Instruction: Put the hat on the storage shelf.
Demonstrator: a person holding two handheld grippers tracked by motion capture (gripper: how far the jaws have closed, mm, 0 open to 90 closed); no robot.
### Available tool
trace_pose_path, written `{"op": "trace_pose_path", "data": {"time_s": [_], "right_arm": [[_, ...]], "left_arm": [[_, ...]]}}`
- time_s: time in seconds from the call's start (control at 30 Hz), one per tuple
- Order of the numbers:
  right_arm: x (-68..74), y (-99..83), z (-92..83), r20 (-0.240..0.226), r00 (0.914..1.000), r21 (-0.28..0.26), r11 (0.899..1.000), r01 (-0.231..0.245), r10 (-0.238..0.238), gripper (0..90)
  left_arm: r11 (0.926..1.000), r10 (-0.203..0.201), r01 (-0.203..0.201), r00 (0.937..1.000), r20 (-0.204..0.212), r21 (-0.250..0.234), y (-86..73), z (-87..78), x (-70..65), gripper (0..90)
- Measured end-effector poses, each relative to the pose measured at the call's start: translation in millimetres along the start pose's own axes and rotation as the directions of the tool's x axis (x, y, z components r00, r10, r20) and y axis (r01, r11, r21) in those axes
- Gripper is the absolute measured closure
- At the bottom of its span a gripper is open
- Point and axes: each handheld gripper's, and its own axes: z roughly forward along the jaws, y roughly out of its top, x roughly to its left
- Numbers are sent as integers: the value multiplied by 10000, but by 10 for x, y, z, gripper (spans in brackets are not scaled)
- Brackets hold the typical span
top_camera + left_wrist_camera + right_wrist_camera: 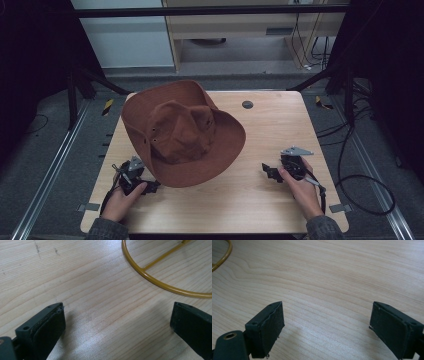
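High view: a brown hat [182, 132] sits left of centre on the table [270, 150], likely soft and light; its near brim suits grasping. Left gripper view: left gripper [117, 322] wide, near a yellow wire ring [150, 277]. Right gripper view: right gripper [327, 325] wide, empty.

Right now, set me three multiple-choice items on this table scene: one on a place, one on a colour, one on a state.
1. Where does the hat sit on the table?
A. left of centre
B. at the far right corner
C. on the floor

2. What colour is the hat?
A. blue
B. reddish brown
C. white

3. How do the jaws of the left hand-held gripper stand?
A. shut on the hat
B. shut empty
C. open

Answers: 1 A, the high view shows it left of centre; 2 B, crown and brim are reddish brown; 3 C, bare wood shows between its two jaws.
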Motion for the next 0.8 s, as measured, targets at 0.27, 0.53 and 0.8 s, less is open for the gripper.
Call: {"op": "trace_pose_path", "data": {"time_s": [0.27,0.53,0.8], "right_arm": [[49,-1,73,155,9999,321,9995,-32,27,116],[117,7,105,773,9960,585,9975,400,-445,109],[201,-1,118,1157,9924,725,9968,332,-415,84]], "left_arm": [[10000,1,-1,10000,-3,1,0,0,0,0],[10000,2,-2,10000,1,1,0,0,0,0],[10000,5,-5,10000,22,6,1,1,1,0]]}}
